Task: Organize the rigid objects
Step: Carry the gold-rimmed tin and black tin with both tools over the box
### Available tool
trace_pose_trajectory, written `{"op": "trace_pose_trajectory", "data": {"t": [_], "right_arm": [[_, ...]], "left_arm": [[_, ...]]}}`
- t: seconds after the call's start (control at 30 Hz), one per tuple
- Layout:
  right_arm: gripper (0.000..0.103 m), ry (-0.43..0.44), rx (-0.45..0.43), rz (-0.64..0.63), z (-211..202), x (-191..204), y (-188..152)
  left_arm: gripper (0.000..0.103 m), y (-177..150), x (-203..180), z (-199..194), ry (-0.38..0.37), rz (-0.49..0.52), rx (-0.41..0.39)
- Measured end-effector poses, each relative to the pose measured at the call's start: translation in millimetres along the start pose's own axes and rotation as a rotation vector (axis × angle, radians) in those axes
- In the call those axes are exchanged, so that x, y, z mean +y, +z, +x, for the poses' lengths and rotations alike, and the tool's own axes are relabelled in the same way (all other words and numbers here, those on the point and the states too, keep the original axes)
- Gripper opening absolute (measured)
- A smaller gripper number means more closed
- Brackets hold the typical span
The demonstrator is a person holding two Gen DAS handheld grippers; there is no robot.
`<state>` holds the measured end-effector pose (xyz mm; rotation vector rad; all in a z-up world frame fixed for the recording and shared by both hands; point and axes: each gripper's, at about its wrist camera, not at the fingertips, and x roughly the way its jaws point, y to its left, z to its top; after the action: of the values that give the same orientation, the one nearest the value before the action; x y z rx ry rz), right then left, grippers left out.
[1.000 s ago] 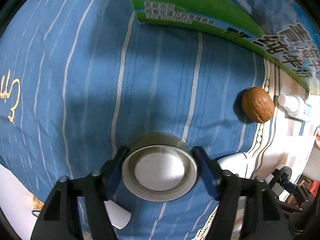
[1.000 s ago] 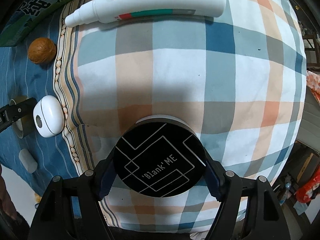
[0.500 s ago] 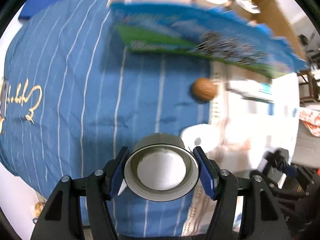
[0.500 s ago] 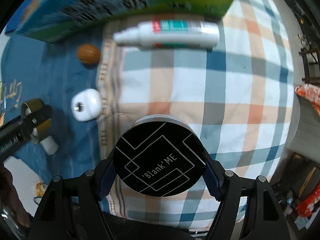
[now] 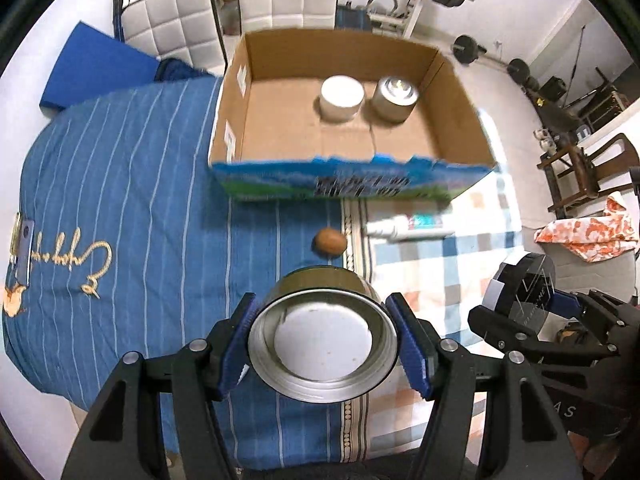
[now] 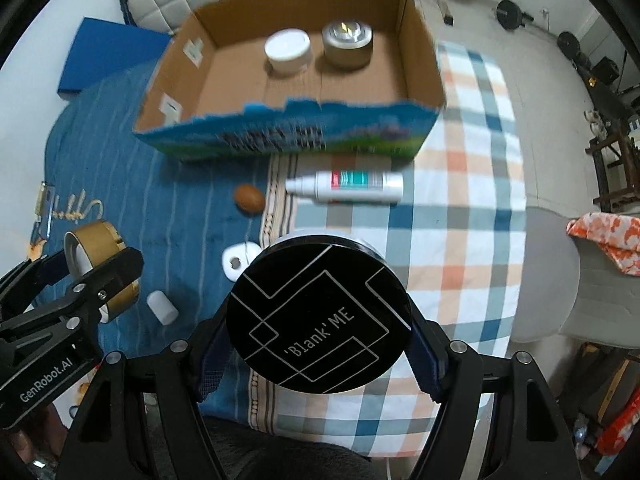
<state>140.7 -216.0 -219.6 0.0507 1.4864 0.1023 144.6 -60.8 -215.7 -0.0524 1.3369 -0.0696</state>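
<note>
Both tools loaded: left tool (image 5: 323,342) clamps gold tin (image 5: 322,340), right tool (image 6: 318,330) clamps black round case (image 6: 319,314); cardboard box (image 6: 420,52) ahead, walnut (image 6: 249,197) between.

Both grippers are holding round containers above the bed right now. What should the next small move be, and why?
Probably carry both forward over the cardboard box and lower them onto its bare floor. The left gripper grips a gold tin and the right gripper a black Blank ME case, both clear of the bedding. A white jar and a silver tin already stand at the box's far wall.
</note>
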Motion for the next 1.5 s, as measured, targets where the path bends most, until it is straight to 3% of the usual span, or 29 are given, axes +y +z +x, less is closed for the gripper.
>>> {"op": "trace_pose_trajectory", "data": {"t": [0.27, 0.57, 0.77, 0.97, 1.23, 1.5], "right_arm": [[0.077, 0.023, -0.067, 0.001, -34, 7, 15], [0.077, 0.060, -0.093, 0.012, -46, 2, 40], [0.077, 0.061, -0.128, 0.005, -57, -6, 73], [0.077, 0.045, -0.148, 0.014, -48, -17, 127], [0.077, 0.028, -0.067, 0.047, 11, -33, 197], [0.077, -0.015, 0.115, 0.069, 114, -45, 241]], "left_arm": [[0.062, 16, -2, -36, -0.023, 0.012, -0.080], [0.062, 47, -5, -46, -0.039, 0.019, -0.125], [0.062, 92, -2, -44, -0.036, 0.006, -0.159], [0.062, 144, -1, -30, -0.034, 0.000, -0.165], [0.062, 217, 8, 32, -0.021, -0.024, -0.050], [0.062, 266, 29, 136, 0.004, -0.070, 0.159]]}}
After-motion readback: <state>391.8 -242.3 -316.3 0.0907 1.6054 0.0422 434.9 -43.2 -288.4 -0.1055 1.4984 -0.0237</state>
